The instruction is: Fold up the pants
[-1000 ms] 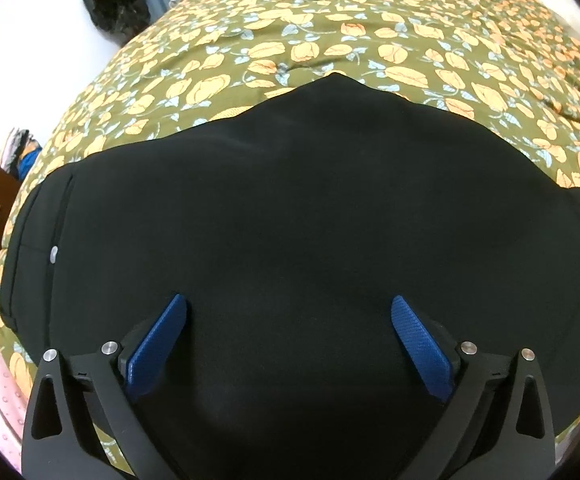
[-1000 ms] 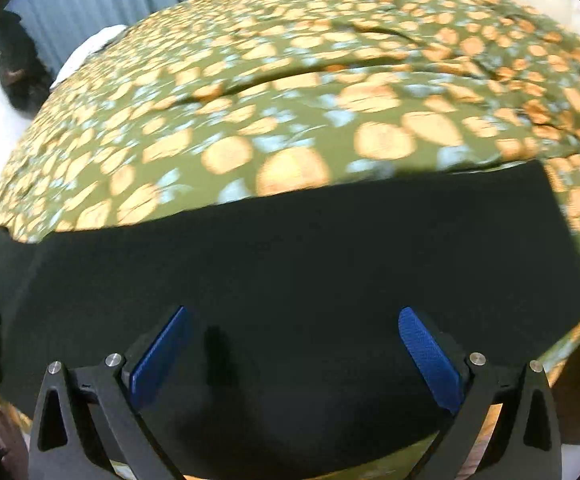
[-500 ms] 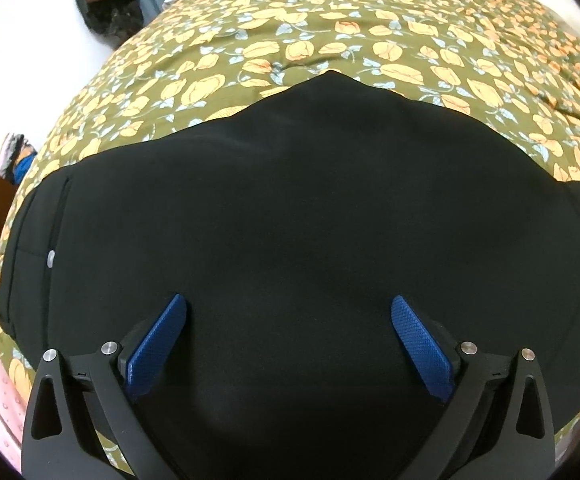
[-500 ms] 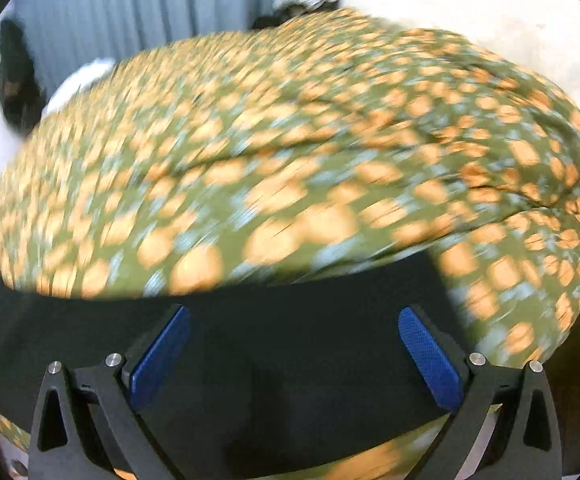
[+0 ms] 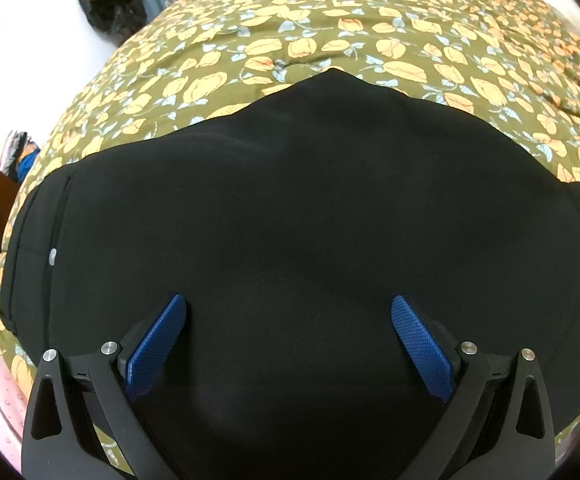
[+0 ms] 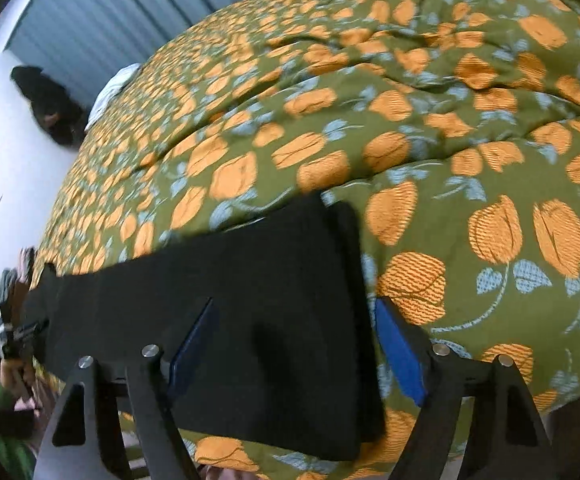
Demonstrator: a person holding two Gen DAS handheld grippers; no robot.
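- The left gripper point(image 5: 289, 344) hangs over the black pants point(image 5: 290, 240) with its blue fingers point(image 5: 158, 346) spread wide apart; nothing is pinched between them, only the dark cloth lying below.
- The right gripper point(image 6: 293, 344) has its fingers point(image 6: 399, 354) apart and closing; the hem end of the pants point(image 6: 250, 312) lies between them, yet the pads do not press on it.
- In the right wrist view the right finger sits just past the hem edge, over the quilt point(image 6: 469, 200); the left finger is above the black cloth.
- The pants lie flat on the bed, along its near edge, stretched from the waist at the left to the hem at the right.
- A small pale button point(image 5: 52, 257) shows near the waistband at the left end in the left wrist view.
- The quilt, olive with orange flowers, covers the bed and rises in wrinkles behind the pants.
- Beyond the bed's far left corner stand a grey-blue curtain point(image 6: 102, 28) and a dark bag point(image 6: 50, 104) on the pale floor.
- At the left edge of the right wrist view, a hand point(image 6: 14, 372) in a green sleeve shows.
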